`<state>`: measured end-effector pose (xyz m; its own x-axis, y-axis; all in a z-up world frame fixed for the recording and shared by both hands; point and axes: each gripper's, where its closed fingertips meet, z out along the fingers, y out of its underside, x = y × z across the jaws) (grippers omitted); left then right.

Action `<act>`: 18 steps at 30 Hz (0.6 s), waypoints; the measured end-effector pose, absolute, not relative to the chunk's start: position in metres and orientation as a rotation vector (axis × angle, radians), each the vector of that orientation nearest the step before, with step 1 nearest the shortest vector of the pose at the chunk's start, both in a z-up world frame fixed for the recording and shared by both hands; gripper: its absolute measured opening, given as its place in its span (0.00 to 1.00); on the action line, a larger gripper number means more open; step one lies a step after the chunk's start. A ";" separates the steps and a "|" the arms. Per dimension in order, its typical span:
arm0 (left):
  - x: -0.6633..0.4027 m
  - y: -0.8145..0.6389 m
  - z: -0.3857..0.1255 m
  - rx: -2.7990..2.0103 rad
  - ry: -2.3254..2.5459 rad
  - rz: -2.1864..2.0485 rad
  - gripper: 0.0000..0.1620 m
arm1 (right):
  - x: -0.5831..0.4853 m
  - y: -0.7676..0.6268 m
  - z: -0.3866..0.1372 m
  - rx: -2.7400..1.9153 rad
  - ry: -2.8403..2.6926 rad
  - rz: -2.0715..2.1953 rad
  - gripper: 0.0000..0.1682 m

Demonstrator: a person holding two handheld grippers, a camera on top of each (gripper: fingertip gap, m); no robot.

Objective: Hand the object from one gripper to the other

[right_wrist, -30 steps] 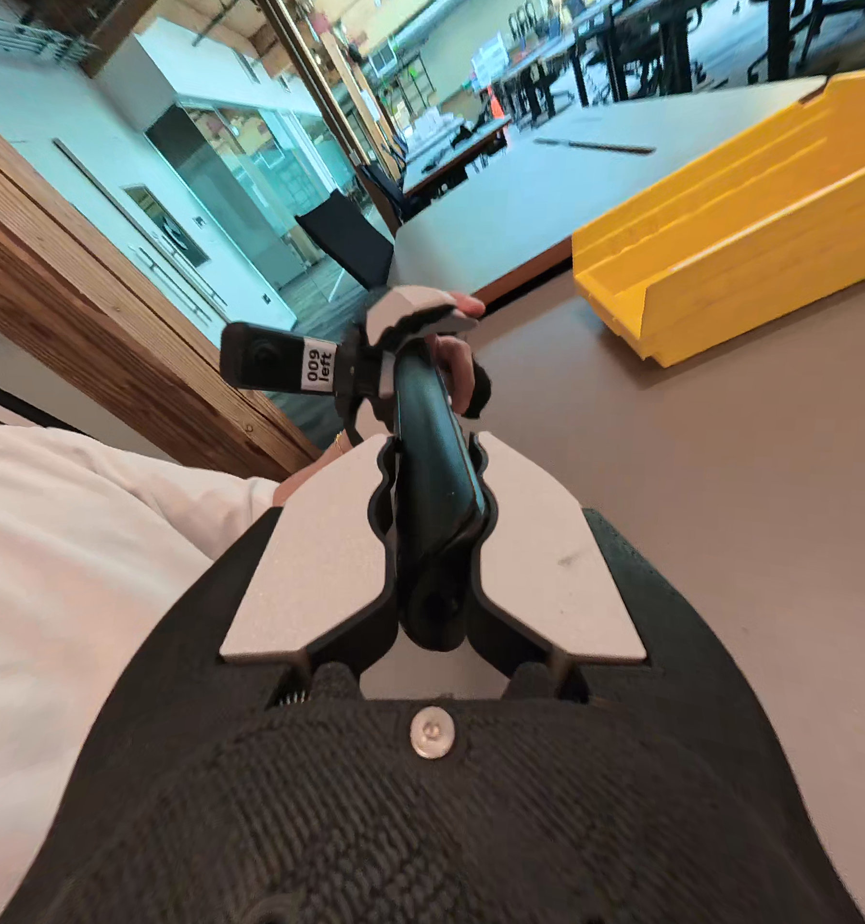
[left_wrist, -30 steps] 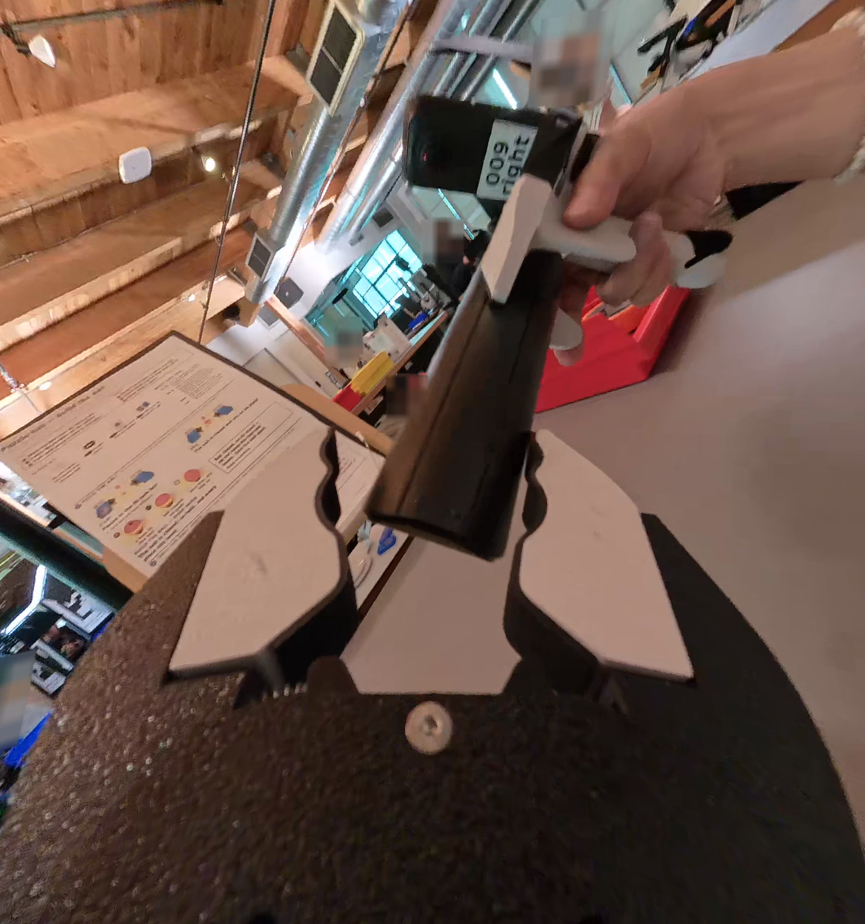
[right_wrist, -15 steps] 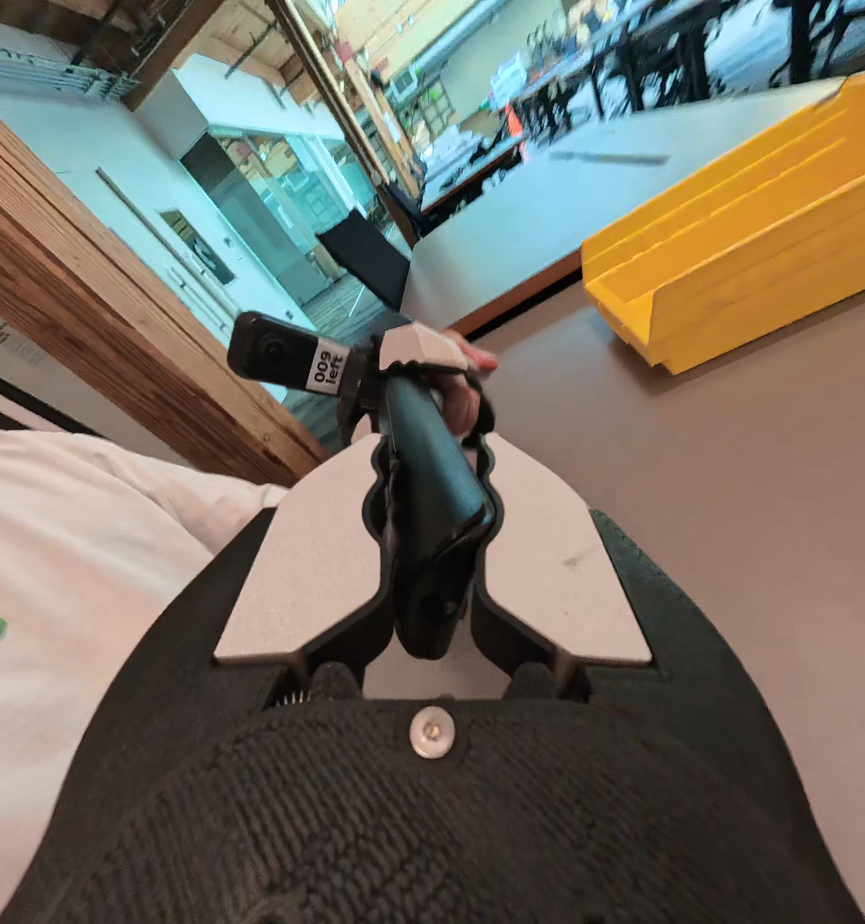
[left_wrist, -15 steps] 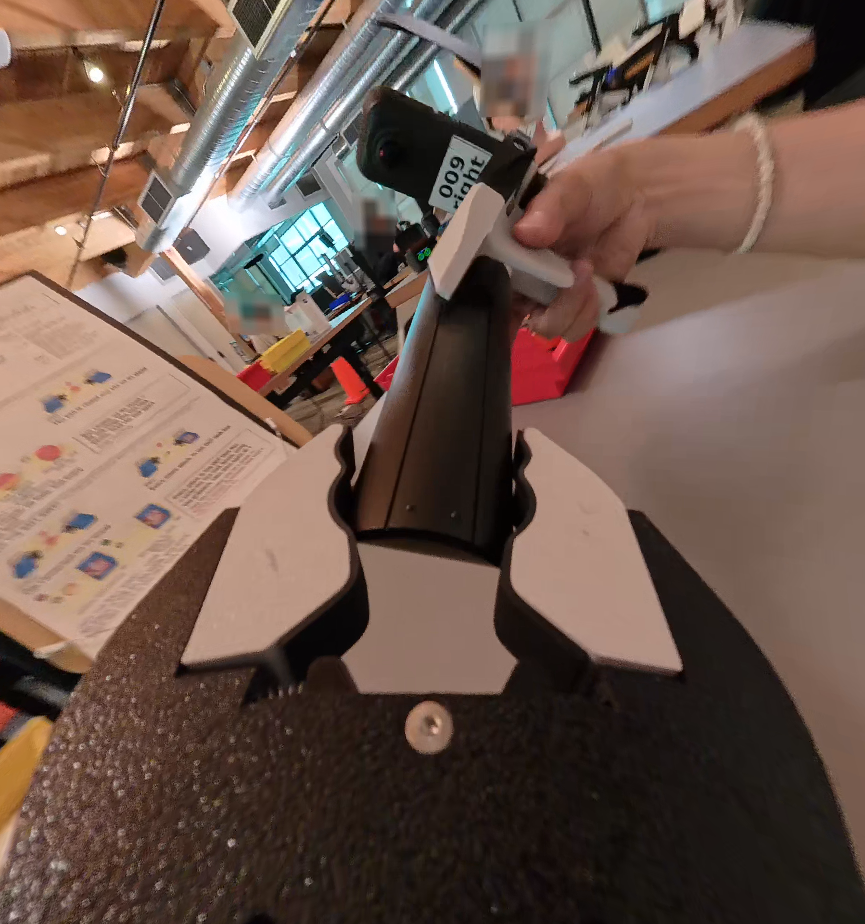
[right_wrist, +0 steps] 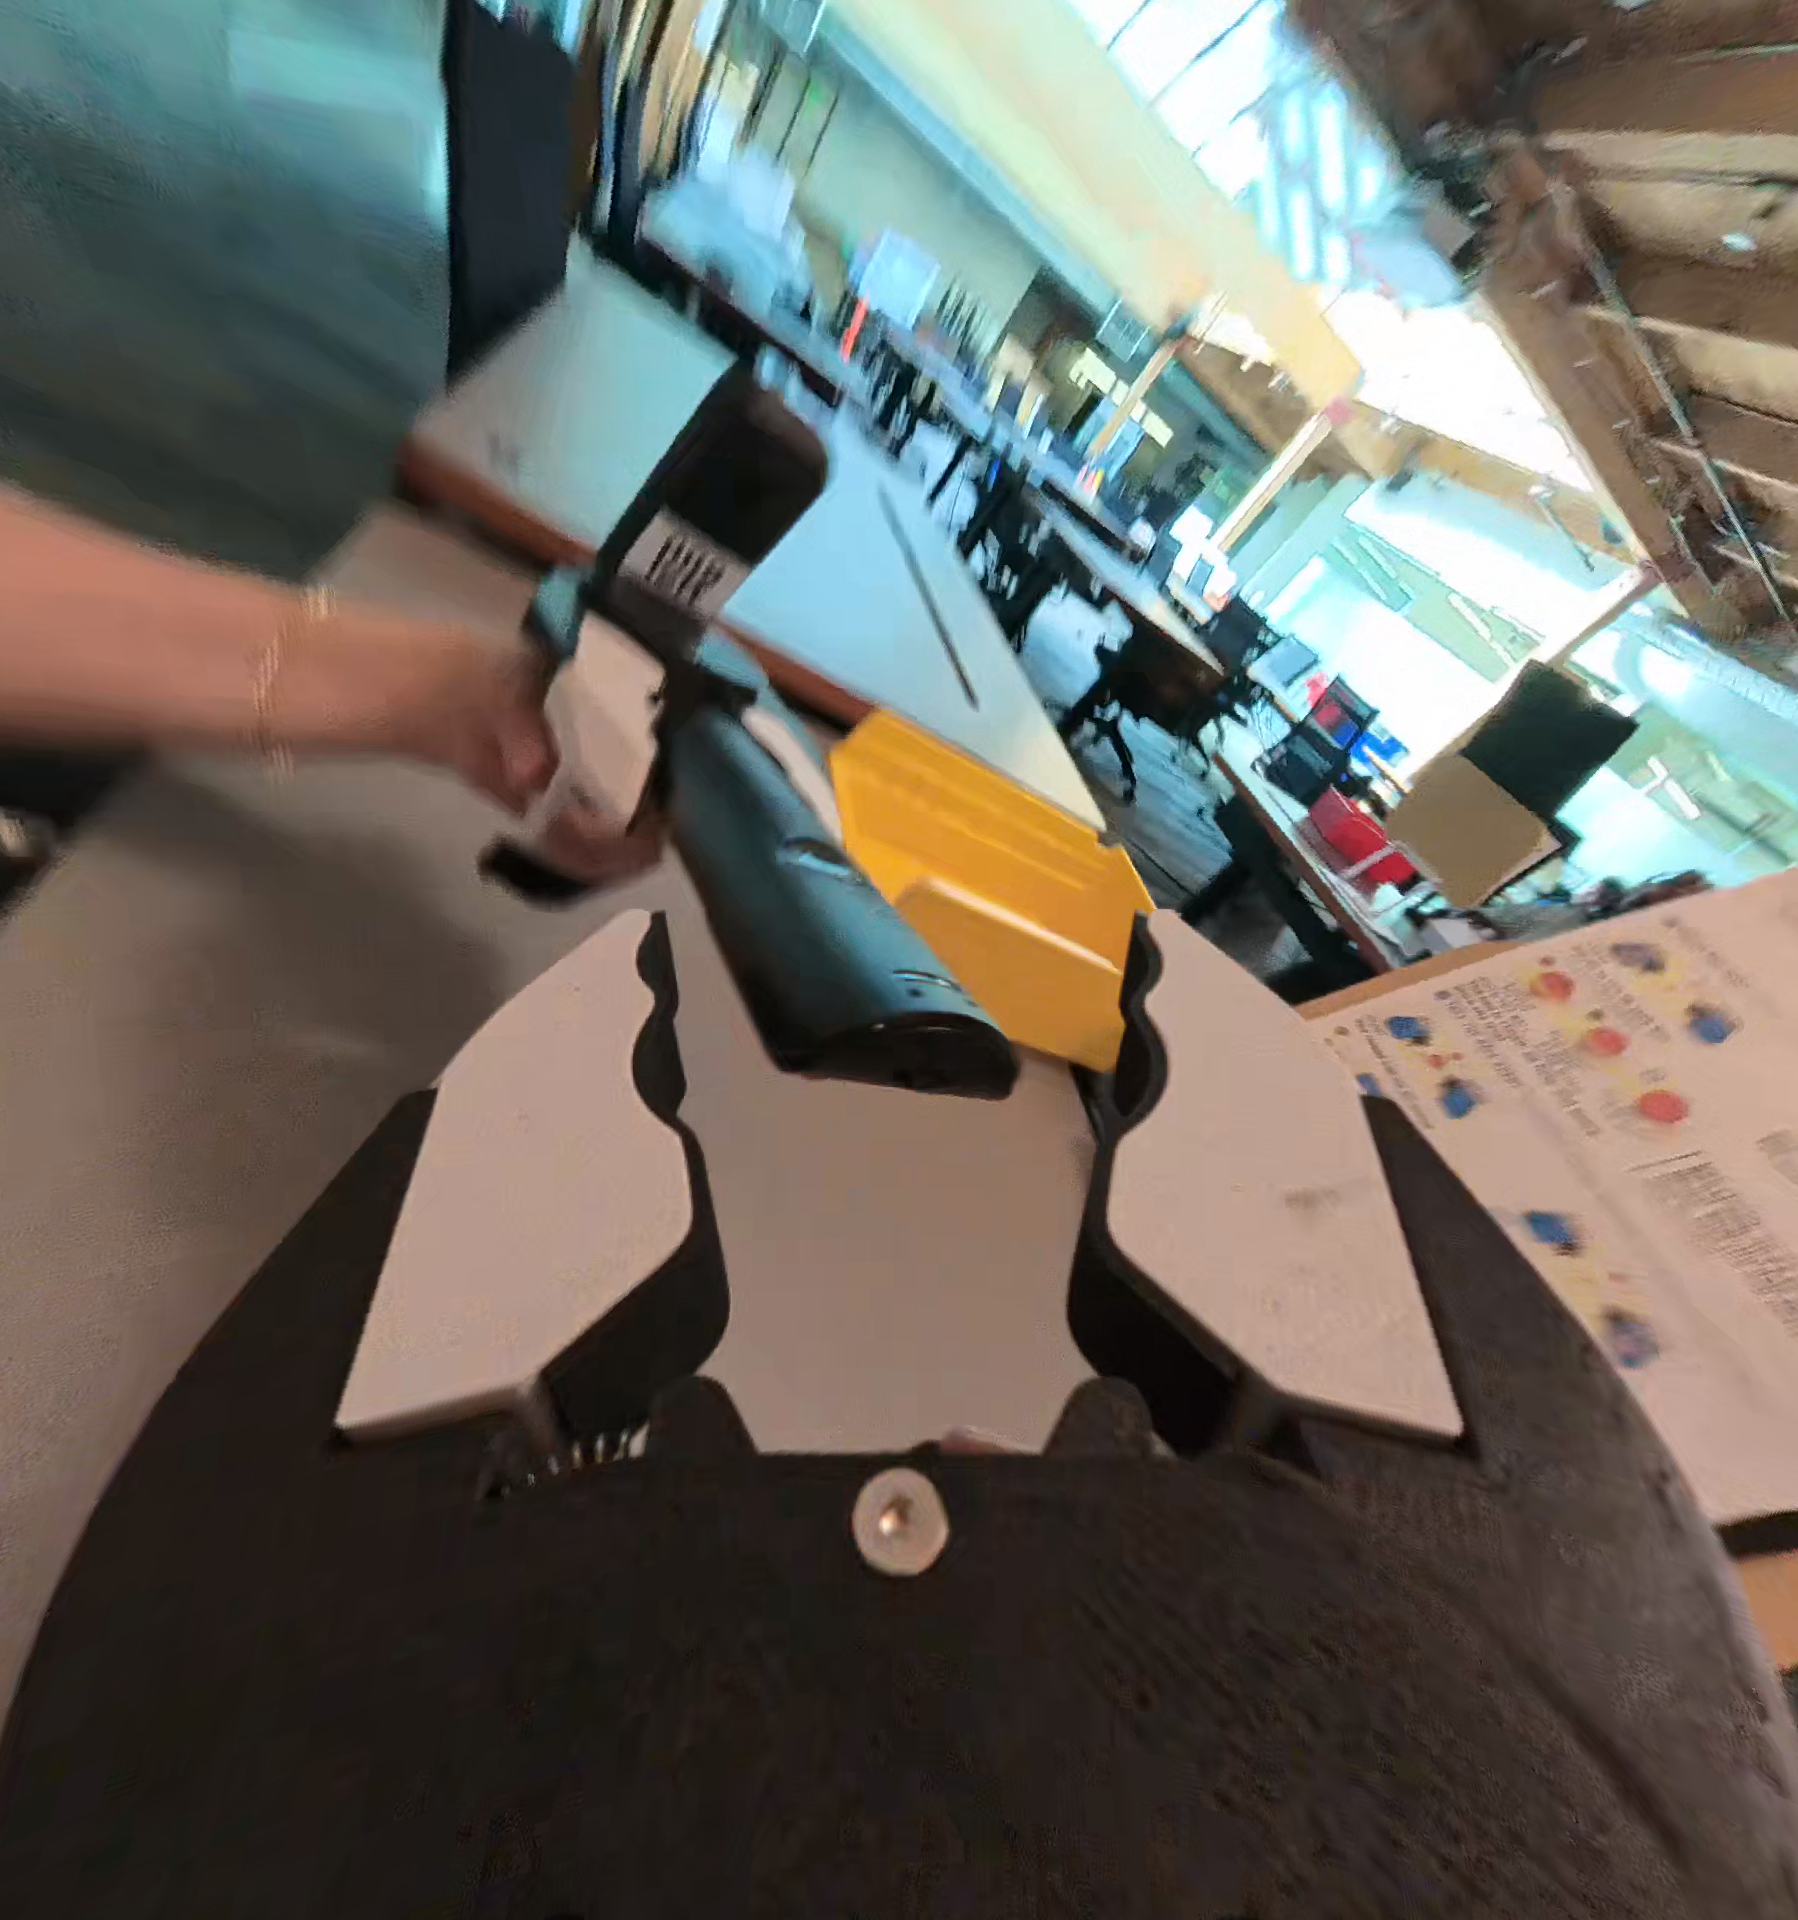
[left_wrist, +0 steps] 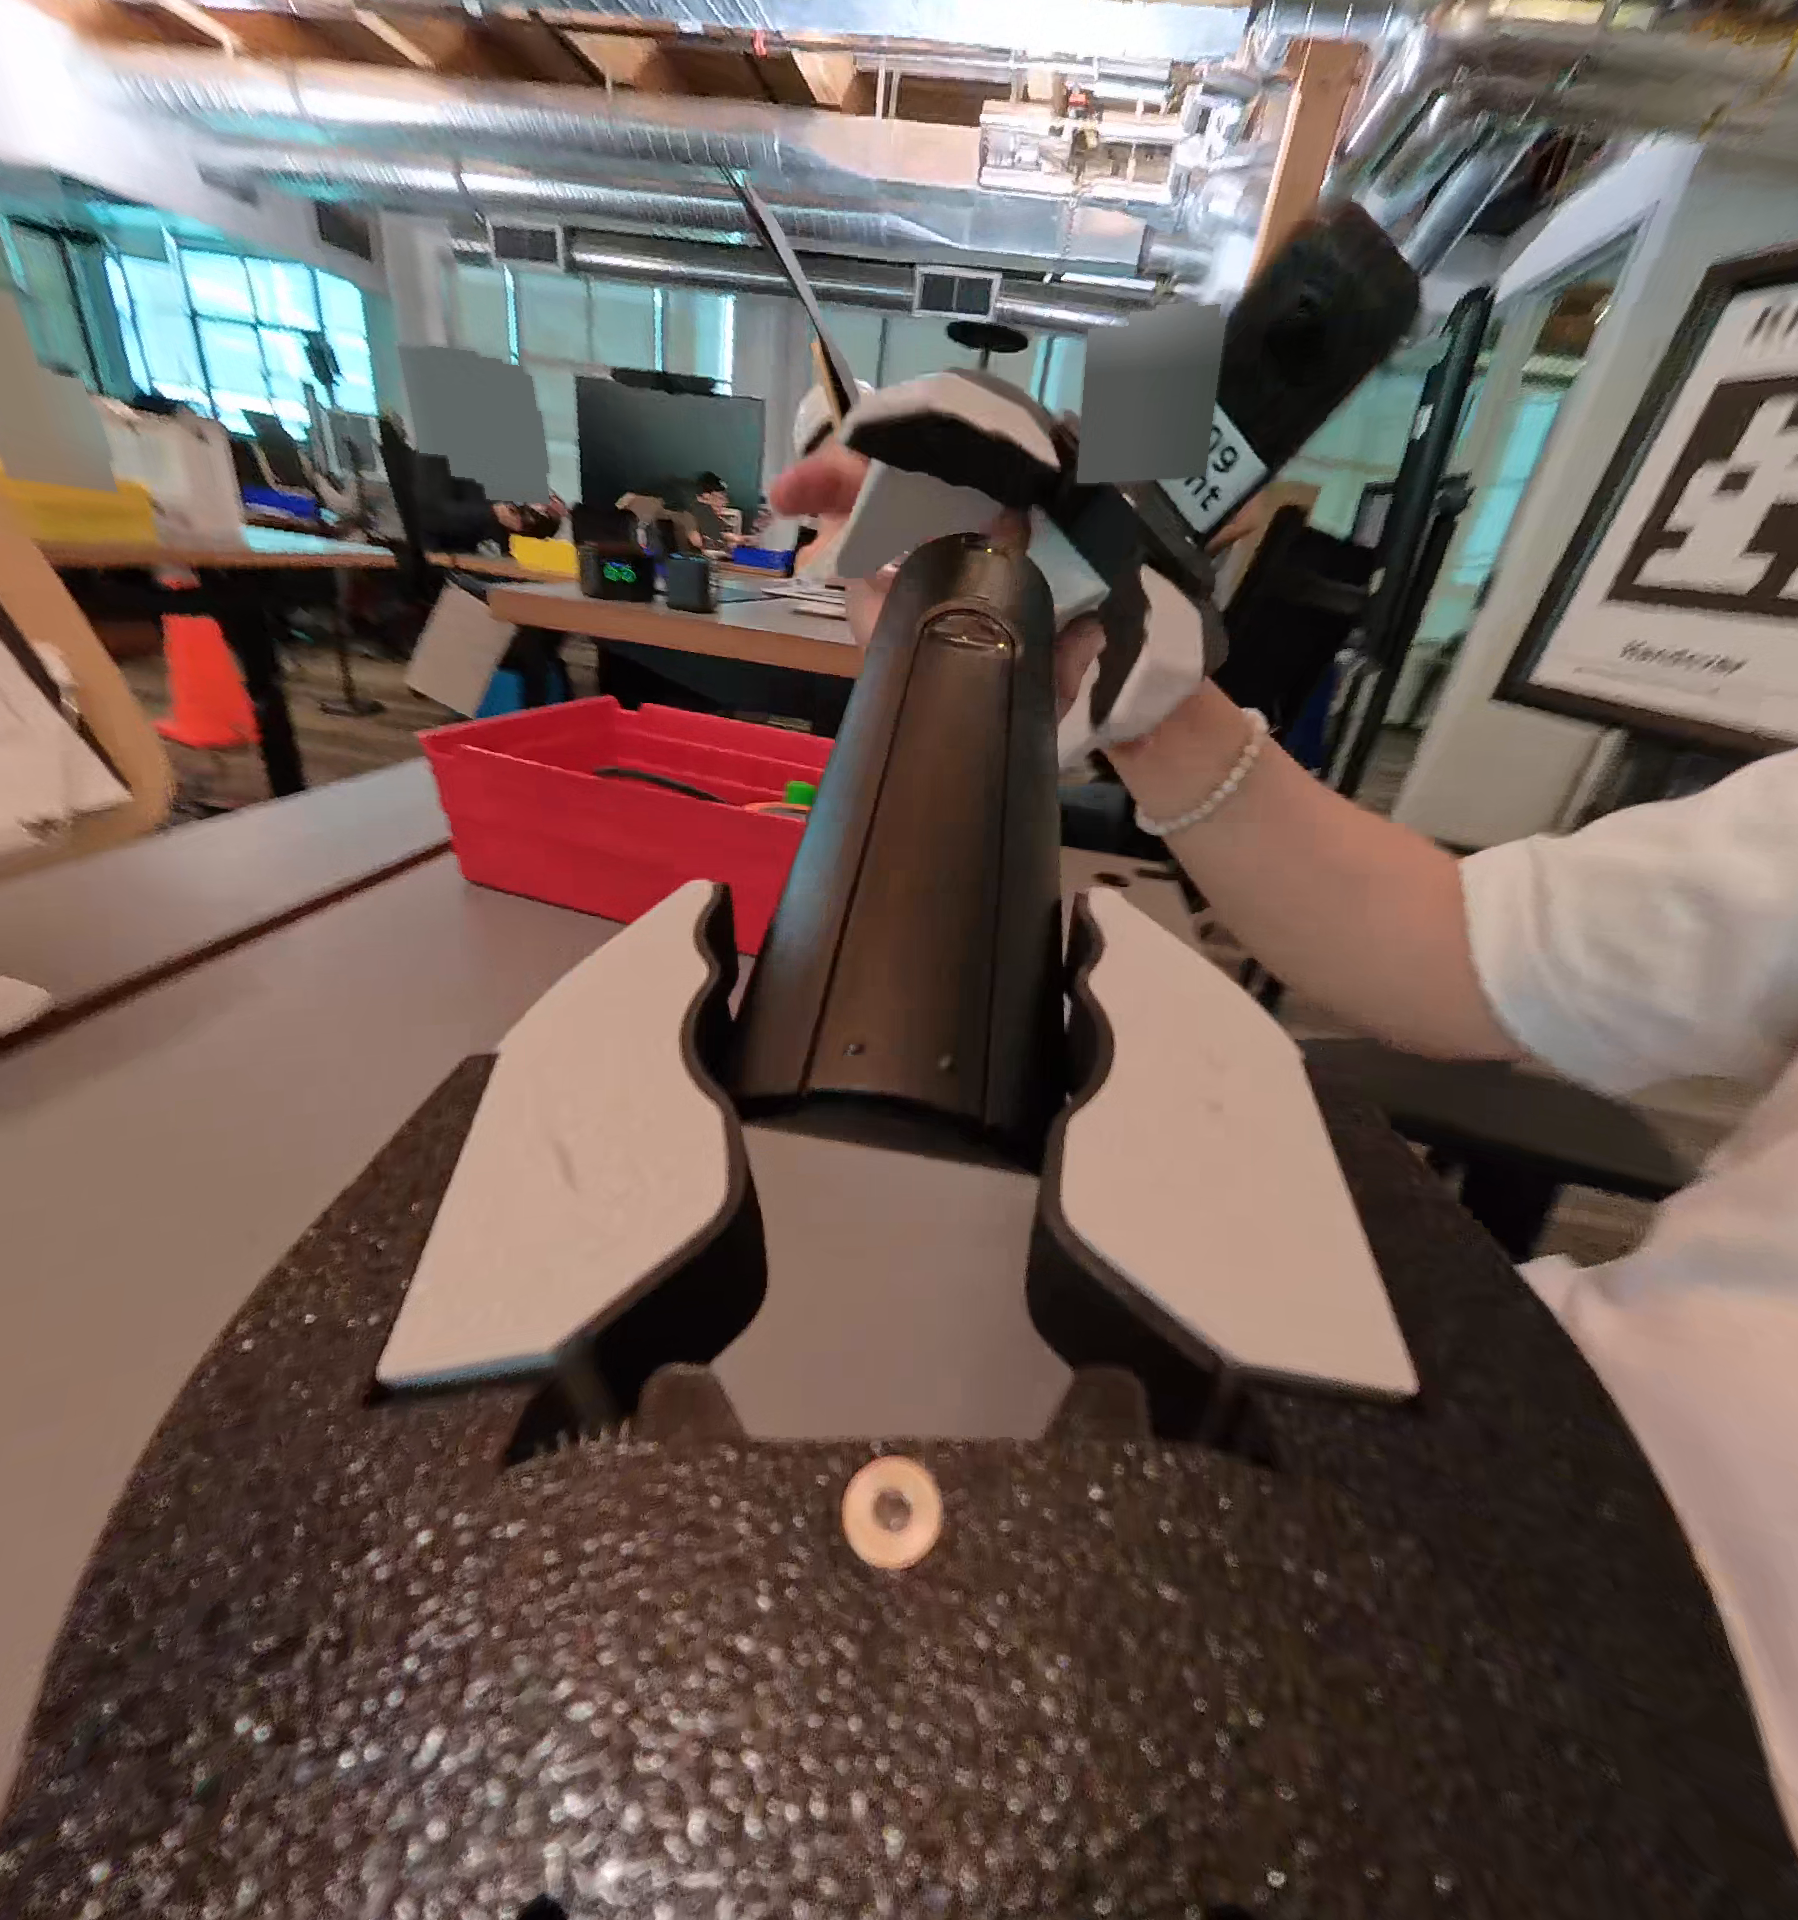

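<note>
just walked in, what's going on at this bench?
A person is passing a long black object between two hand-held grippers. The left hand-held gripper is shut on one end of it. The right hand-held gripper is open, with the object's other end lying free between its fingers, not touched in that view. So the left one appears to hold it alone. A red bin and a yellow bin sit on the grey table.

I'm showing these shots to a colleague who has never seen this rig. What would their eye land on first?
Probably the long black object, clamped at its near end by the left gripper and pointing up and away. Next, the right gripper, wide open with the object's end between its fingers but untouched. Then the bright bins on the grey table: a red bin behind the object, a yellow bin in the right wrist view.
</note>
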<state>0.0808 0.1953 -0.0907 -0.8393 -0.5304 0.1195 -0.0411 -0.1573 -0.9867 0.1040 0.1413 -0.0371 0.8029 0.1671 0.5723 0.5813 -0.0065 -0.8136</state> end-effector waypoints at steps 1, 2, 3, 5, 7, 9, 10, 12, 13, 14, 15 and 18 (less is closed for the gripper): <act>0.080 0.195 -0.090 -0.678 1.786 -2.115 0.37 | 0.101 0.141 -0.043 -1.616 -0.699 -0.440 0.48; 0.080 0.195 -0.088 -0.697 1.780 -2.167 0.37 | 0.100 0.141 -0.050 -1.655 -0.784 -0.517 0.47; 0.078 0.195 -0.087 -0.714 1.780 -2.214 0.37 | 0.099 0.141 -0.055 -1.686 -0.852 -0.590 0.46; 0.077 0.195 -0.090 -0.759 1.819 -2.269 0.37 | 0.101 0.143 -0.060 -1.710 -0.952 -0.725 0.44; 0.074 0.192 -0.094 -0.794 1.876 -2.306 0.37 | 0.099 0.147 -0.057 -1.651 -1.022 -0.832 0.39; 0.067 0.187 -0.097 -0.809 1.944 -2.384 0.37 | 0.091 0.150 -0.058 -1.602 -1.079 -0.857 0.34; 0.063 0.184 -0.098 -0.800 1.976 -2.432 0.37 | 0.087 0.151 -0.059 -1.591 -1.102 -0.845 0.33; 0.058 0.180 -0.100 -0.801 2.026 -2.502 0.37 | 0.076 0.155 -0.063 -1.567 -1.153 -0.828 0.25; 0.056 0.180 -0.101 -0.802 2.047 -2.523 0.37 | 0.071 0.154 -0.069 -1.580 -1.192 -0.801 0.21; 0.054 0.180 -0.103 -0.795 2.060 -2.539 0.37 | 0.066 0.153 -0.073 -1.597 -1.226 -0.764 0.19; 0.054 0.182 -0.103 -0.793 2.058 -2.553 0.37 | 0.064 0.153 -0.075 -1.619 -1.228 -0.744 0.18; 0.057 0.191 -0.097 -0.790 1.959 -2.606 0.38 | 0.067 0.157 -0.083 -1.696 -1.137 -0.722 0.15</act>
<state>0.0569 0.1907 -0.0967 -0.8679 -0.1081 0.4849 -0.4357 -0.3032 -0.8475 0.0665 0.1573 -0.0827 0.3965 0.3654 0.8422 0.9176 -0.1300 -0.3757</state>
